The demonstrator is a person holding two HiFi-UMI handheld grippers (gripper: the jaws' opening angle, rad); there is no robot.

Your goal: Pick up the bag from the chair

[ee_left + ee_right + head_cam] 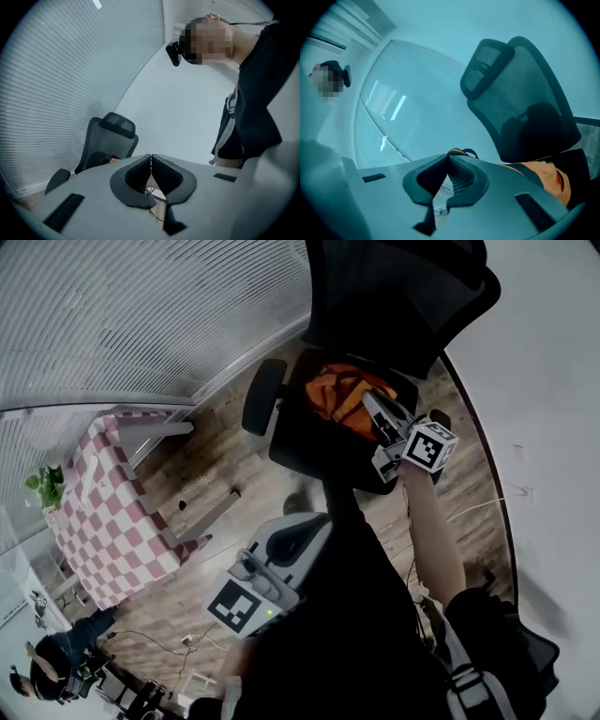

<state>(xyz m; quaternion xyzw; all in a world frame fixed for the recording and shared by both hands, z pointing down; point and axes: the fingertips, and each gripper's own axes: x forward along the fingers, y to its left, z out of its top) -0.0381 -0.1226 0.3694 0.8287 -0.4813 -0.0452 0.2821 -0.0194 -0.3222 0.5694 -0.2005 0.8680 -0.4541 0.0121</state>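
Right gripper [449, 158] is pinching the strap [462, 151] of the orange bag [342, 390], which is lying on the chair [298, 444] seat; left gripper [151, 157] is hanging pressed together, empty; grasp seemingly made, next calling for a steady lift.

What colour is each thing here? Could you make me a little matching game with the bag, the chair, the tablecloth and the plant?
Things:
1 bag
2 chair
3 tablecloth
4 plant

Colours:
A green
B black
C red and white checks
D orange

Pairs: 1-D; 2-B; 3-C; 4-A
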